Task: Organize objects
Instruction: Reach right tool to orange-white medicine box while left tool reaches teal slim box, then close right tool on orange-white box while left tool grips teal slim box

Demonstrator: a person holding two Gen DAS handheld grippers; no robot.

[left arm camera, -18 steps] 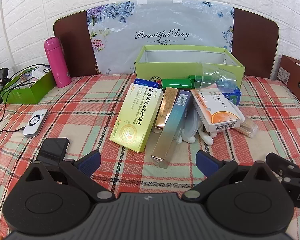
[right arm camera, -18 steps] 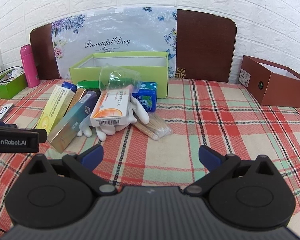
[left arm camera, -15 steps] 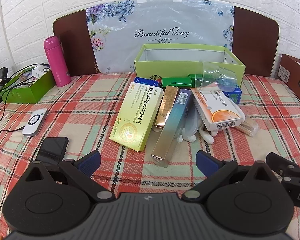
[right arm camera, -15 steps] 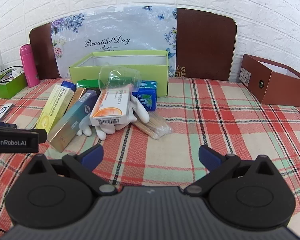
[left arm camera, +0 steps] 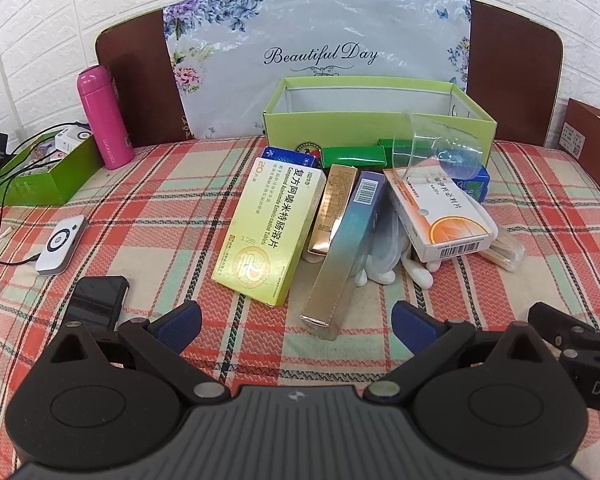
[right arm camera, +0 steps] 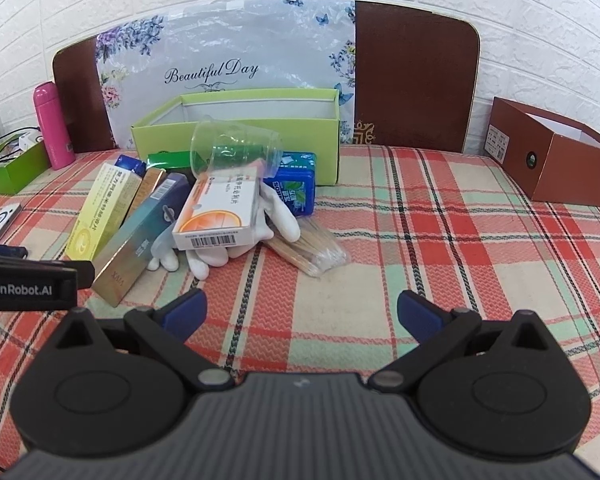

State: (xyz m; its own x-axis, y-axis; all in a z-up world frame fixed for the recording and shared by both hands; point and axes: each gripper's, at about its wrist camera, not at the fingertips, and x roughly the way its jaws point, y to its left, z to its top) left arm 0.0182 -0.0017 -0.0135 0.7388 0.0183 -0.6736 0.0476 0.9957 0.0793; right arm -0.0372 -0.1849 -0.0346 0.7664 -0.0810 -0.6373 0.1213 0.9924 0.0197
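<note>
A: What is seen of the two tools?

B: The left tool (left arm camera: 296,320) and the right tool (right arm camera: 302,312) are both held low over the plaid-covered worktop (right arm camera: 440,248), each with its jaws spread wide. Nothing is pinched by either.

A: Where are the things to be organized?

B: A jumble is found just in front of the light green box (left arm camera: 380,120), which looks empty as far as can be seen. A yellow medicine carton (left arm camera: 270,232) lies at the left, a gold box (left arm camera: 334,208) and a long blue-gold box (left arm camera: 346,248) beside it. A white-and-orange carton (right arm camera: 218,214) is propped on white gloves (right arm camera: 280,216), and a clear plastic cup (right arm camera: 236,152) lies tipped on its side over the pile. A teal packet (right arm camera: 298,188) and a bundle of cotton swabs (right arm camera: 312,248) are at the right.

A: Which step is judged to be in hand?

B: The start, most likely: nothing is gripped and nothing appears to be packed yet.

A: What is called for next?

B: A tool would have to be carried forward to an item on top or at the edge. The long blue-gold box is nearest the left tool; the swabs are nearest the right. Care would be needed with the cup, since it could roll if the carton beneath is disturbed.
</note>
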